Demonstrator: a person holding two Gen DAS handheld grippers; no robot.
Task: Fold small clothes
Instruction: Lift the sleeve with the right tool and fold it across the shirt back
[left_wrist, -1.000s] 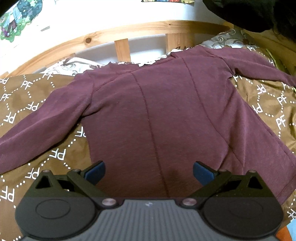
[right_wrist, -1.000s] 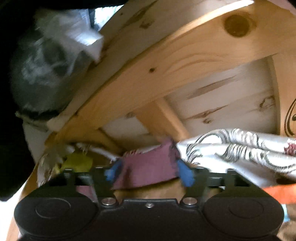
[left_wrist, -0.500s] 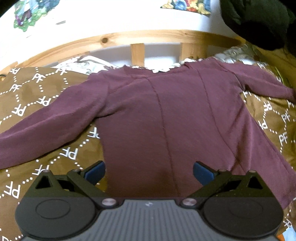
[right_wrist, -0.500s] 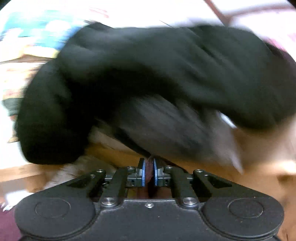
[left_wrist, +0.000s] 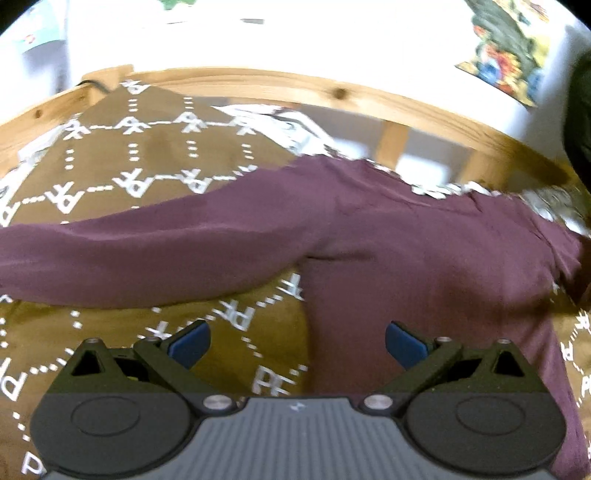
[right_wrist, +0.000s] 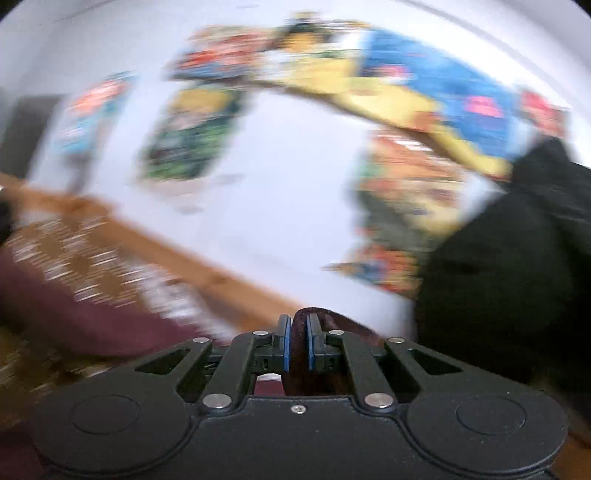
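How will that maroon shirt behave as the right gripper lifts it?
Probably floppy: the shirt lies flat and creased on the bedspread. Likely light, as the right gripper holds only a thin pinch. Its loose sleeve may trail.

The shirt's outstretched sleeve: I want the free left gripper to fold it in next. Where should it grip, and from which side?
Probably the sleeve toward its cuff end, at the image's left. It lies flat and straight on the brown blanket, so the open left gripper can come from above and pinch an edge.
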